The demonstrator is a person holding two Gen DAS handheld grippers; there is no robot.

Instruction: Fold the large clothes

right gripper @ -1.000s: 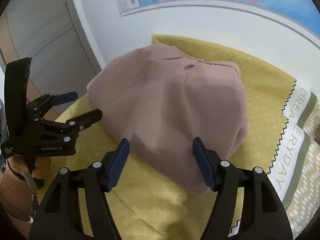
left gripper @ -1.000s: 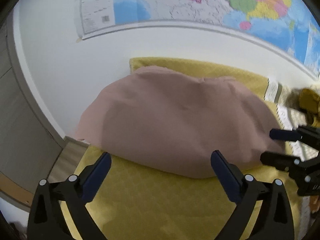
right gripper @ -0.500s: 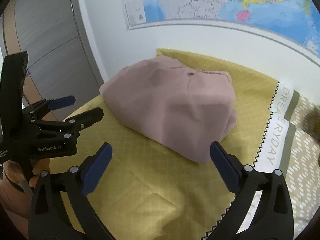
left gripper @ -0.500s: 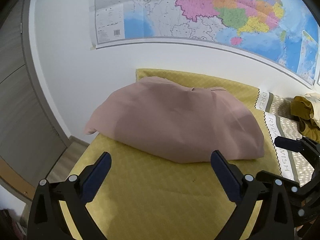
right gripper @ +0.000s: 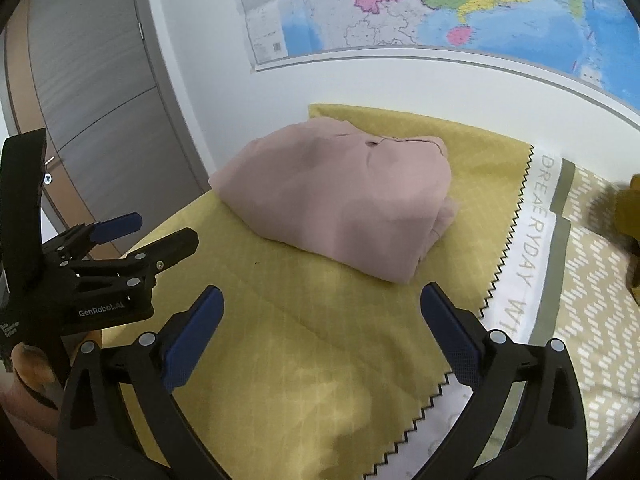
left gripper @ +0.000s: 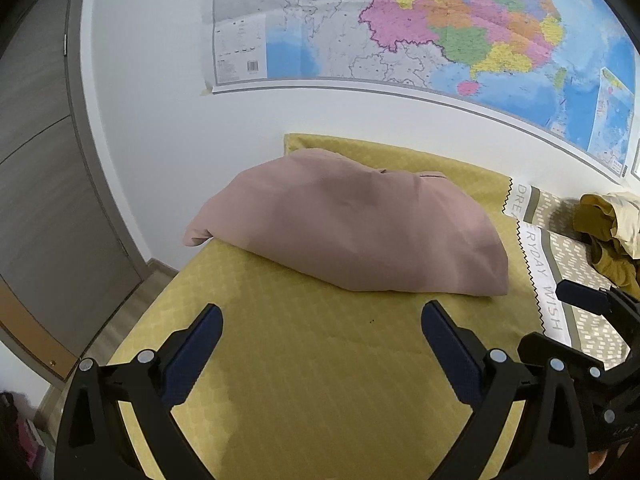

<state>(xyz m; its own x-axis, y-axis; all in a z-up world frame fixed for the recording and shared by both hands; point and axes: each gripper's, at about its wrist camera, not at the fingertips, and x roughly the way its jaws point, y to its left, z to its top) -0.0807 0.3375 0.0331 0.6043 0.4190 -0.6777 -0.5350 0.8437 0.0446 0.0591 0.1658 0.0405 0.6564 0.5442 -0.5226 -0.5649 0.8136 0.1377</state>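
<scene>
I had the folded dusty-pink fabric garment point(left gripper: 352, 232) lying as a compact bundle at the far end of the mustard-yellow patterned bedspread point(left gripper: 312, 380), near the white wall under the large colourful wall map point(left gripper: 420, 28). My left tool point(left gripper: 322, 350) hung above the spread with its blue-padded fingers spread wide, gripping nothing, apart from the bundle. My right tool point(right gripper: 322, 334) was equally wide and empty. A crumpled ochre cloth point(left gripper: 608, 232) sat further right.
</scene>
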